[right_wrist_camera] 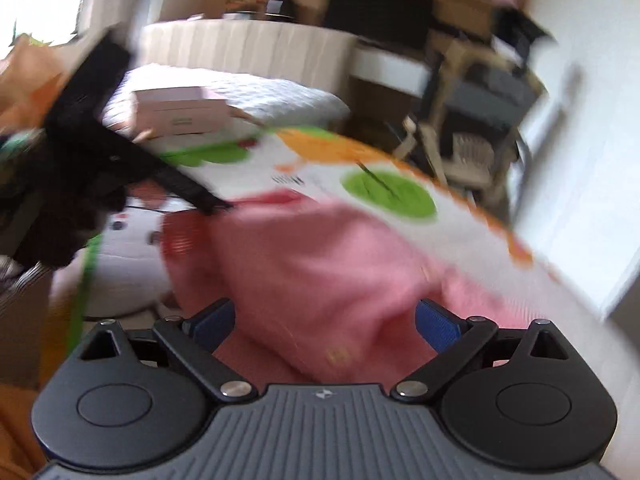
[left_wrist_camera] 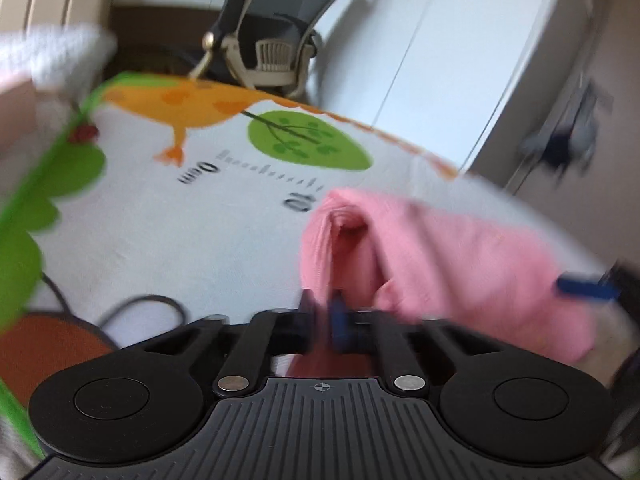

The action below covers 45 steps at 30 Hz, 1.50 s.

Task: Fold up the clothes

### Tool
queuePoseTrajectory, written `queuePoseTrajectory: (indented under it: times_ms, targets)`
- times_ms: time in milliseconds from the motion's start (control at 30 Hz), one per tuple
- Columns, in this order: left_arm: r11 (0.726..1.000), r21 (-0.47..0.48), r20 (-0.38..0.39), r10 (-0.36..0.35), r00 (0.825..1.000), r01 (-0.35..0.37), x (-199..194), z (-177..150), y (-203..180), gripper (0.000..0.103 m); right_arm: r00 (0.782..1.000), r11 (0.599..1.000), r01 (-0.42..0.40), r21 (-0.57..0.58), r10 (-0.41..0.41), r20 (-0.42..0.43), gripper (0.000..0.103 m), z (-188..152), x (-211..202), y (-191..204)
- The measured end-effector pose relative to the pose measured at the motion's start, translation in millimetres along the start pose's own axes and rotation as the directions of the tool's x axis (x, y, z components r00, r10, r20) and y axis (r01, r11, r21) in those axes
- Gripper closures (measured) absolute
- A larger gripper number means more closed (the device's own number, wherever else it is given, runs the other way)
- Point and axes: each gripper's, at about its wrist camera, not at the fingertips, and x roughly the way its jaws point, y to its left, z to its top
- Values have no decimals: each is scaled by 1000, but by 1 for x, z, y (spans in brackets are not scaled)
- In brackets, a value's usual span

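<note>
The left gripper has its two fingers pinched together on a fold of the pink garment, the cloth bunched right at the tips and hanging away to the right. From the right wrist view the same gripper comes in from the left as a dark, blurred shape, its tip touching the garment's far left corner.

The right gripper stands wide open, one blue pad on each side, and the pink cloth lies between them and a little beyond. Whether the pads touch the cloth I cannot tell; the picture is smeared by motion.

There is one garment and two grippers. The garment lies on a white mat printed with an orange bird, green leaves and a ruler scale. It sits toward the mat's near right part, its long axis running from the left gripper's hold across toward the right gripper, and the held end is lifted into a ridge.

Beyond the mat stands one chair against a white wall, and one bed with a pale box on it.
</note>
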Motion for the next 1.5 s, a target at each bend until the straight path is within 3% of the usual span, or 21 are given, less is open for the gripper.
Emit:
queuePoseTrajectory:
  times_ms: [67, 133, 267, 333, 400, 433, 467, 500, 567, 633, 700, 767, 867, 933, 1033, 1100, 1133, 1233, 1333, 1433, 1500]
  targets:
    - [994, -85, 16, -74, 997, 75, -7, 9, 3, 96, 999, 996, -39, -78, 39, -9, 5, 13, 7, 19]
    - [990, -102, 28, -94, 995, 96, -13, 14, -3, 96, 998, 987, -63, -146, 59, -32, 4, 23, 24, 42]
    - [977, -152, 1, -149, 989, 147, -8, 16, -11, 96, 999, 957, 6, -289, -19, -43, 4, 27, 67, 82]
    - [971, -172, -6, -167, 986, 164, -6, 15, -11, 96, 998, 952, 42, -303, -51, -22, 1, 31, 79, 85]
    - [970, -171, -2, -175, 985, 172, -8, 15, -13, 98, 998, 956, 61, -286, -65, -4, 19, 36, 87, 81]
    - [971, -162, 11, -178, 984, 177, -11, 16, -15, 95, 998, 964, 61, -261, -64, -5, 45, 38, 88, 74]
    - [970, -156, 28, -184, 983, 186, -15, 17, -16, 89, 998, 970, 60, -235, -63, -6, 64, 39, 89, 68]
    - [965, -159, 63, -200, 978, 208, -23, 21, -17, 84, 999, 980, 52, -194, -54, -4, 67, 41, 88, 59]
    - [959, -161, 139, -212, 967, 233, -39, 29, -20, 62, 999, 995, 40, -93, -37, 27, 78, 44, 75, 36]
    - [956, -159, 216, -208, 954, 245, -56, 39, -23, 46, 994, 998, 62, 8, -62, 86, 80, 47, 53, 11]
    - [956, -152, 274, -204, 940, 252, -69, 47, -26, 39, 986, 990, 86, 109, -101, 136, 82, 44, 26, -12]
    - [958, -130, 284, -210, 936, 255, -72, 50, -34, 20, 971, 966, 128, 224, -168, 171, 84, 34, -6, -46]
    - [964, -101, 240, -214, 947, 244, -61, 48, -50, 14, 954, 919, 199, 340, -261, 149, 86, 7, -39, -85]
    - [965, -98, 181, -223, 958, 243, -42, 42, -62, 11, 948, 883, 251, 398, -308, 85, 89, -24, -50, -108]
    - [968, -79, 90, -230, 969, 237, -9, 31, -79, 10, 949, 822, 288, 492, -315, -30, 90, -71, -56, -136]
    - [984, -39, 31, -175, 984, 176, 15, 22, -91, 9, 954, 790, 281, 545, -294, -66, 90, -95, -62, -143]
    - [991, -23, 13, -132, 991, 132, 23, 18, -94, 9, 955, 783, 278, 556, -290, -69, 90, -104, -67, -147]
    - [996, -9, -4, -90, 996, 89, 30, 9, -94, 9, 951, 798, 280, 534, -305, -44, 89, -114, -81, -147]
    - [999, -40, 25, -28, 999, 29, 22, 5, -82, 9, 951, 794, 277, 542, -308, -33, 69, -116, -76, -153]
    - [995, -57, 54, 83, 995, -80, 17, 0, -67, 9, 952, 776, 268, 571, -305, -31, 60, -119, -74, -158]
    - [985, -106, 45, 140, 989, -134, 19, -5, -55, 9, 955, 760, 246, 601, -294, -20, 48, -122, -70, -161]
